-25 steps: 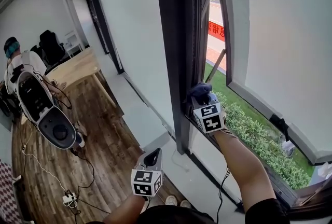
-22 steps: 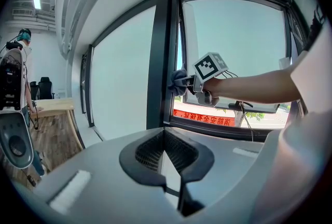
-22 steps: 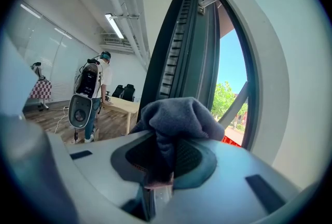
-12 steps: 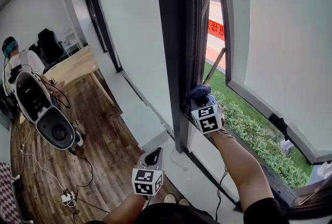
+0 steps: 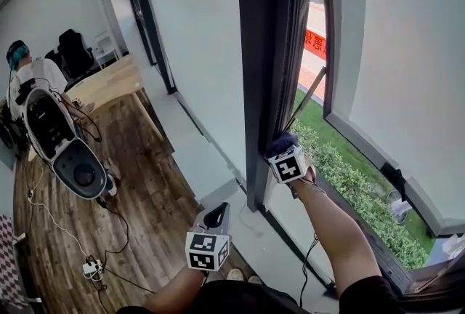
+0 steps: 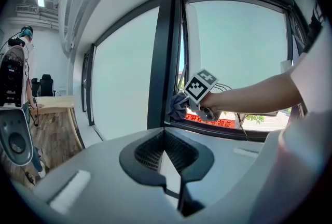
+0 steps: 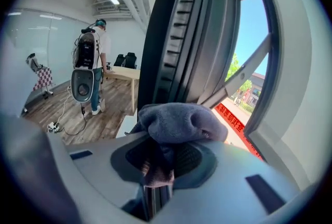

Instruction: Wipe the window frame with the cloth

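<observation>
The dark window frame (image 5: 258,73) rises up the middle of the head view. My right gripper (image 5: 282,147) is shut on a blue-grey cloth (image 5: 280,141) and presses it against the frame's inner edge near the bottom corner. In the right gripper view the cloth (image 7: 179,122) bulges out over the jaws, right against the ribbed frame channel (image 7: 181,36). My left gripper (image 5: 216,218) hangs low over the floor, apart from the frame, shut with nothing in it. From the left gripper view (image 6: 165,140) the cloth (image 6: 179,106) shows at the frame.
The window sash (image 5: 392,51) stands swung outward on a stay arm (image 5: 309,98), with a hedge (image 5: 349,182) below outside. Indoors, a person with a backpack device (image 5: 62,142) stands by a wooden table (image 5: 109,87). Cables and a power strip (image 5: 91,269) lie on the wood floor.
The right gripper with the cloth has edged slightly down along the frame. The head view has shifted a little. The left gripper has stayed where it was.
</observation>
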{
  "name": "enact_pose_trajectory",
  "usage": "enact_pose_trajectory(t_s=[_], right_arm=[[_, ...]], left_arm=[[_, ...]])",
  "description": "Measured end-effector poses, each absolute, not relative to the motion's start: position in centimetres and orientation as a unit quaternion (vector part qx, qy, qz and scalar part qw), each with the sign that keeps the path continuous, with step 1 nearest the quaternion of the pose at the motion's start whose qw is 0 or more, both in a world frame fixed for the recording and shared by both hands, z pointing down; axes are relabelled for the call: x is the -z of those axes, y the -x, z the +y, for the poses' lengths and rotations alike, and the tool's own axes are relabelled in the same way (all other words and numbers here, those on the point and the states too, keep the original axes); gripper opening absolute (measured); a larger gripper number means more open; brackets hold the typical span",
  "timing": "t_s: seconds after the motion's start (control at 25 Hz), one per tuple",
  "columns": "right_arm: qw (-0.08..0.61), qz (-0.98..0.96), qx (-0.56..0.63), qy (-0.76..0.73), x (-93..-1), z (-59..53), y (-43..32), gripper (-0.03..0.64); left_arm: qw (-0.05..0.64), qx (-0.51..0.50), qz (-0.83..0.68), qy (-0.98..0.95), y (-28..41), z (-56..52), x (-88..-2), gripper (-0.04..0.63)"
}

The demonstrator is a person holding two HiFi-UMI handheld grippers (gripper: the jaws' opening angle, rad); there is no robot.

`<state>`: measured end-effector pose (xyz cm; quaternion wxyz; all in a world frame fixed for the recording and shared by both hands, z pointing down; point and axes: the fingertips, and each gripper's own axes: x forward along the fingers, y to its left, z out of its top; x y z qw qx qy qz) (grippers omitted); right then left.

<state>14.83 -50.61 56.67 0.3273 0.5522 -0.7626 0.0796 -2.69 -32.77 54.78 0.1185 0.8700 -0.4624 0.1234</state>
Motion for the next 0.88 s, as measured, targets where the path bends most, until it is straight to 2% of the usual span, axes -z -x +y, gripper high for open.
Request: enact_pose_trajectory(t_s=[0.32, 0.88], right_arm=[[0.430, -0.733, -0.073, -0.523, -60.7, -51.1, -15.3, 0.081], [0.518, -0.701, -0.075, -0.484, -61.7, -50.7, -15.2, 0.081]], left_arm=[[0.126, -0.124, -0.466, -0.867, 2.9, -32.8, -55.4, 0.009], [0.140, -0.100, -0.484, -0.858, 5.4, -32.4, -54.8, 0.009]])
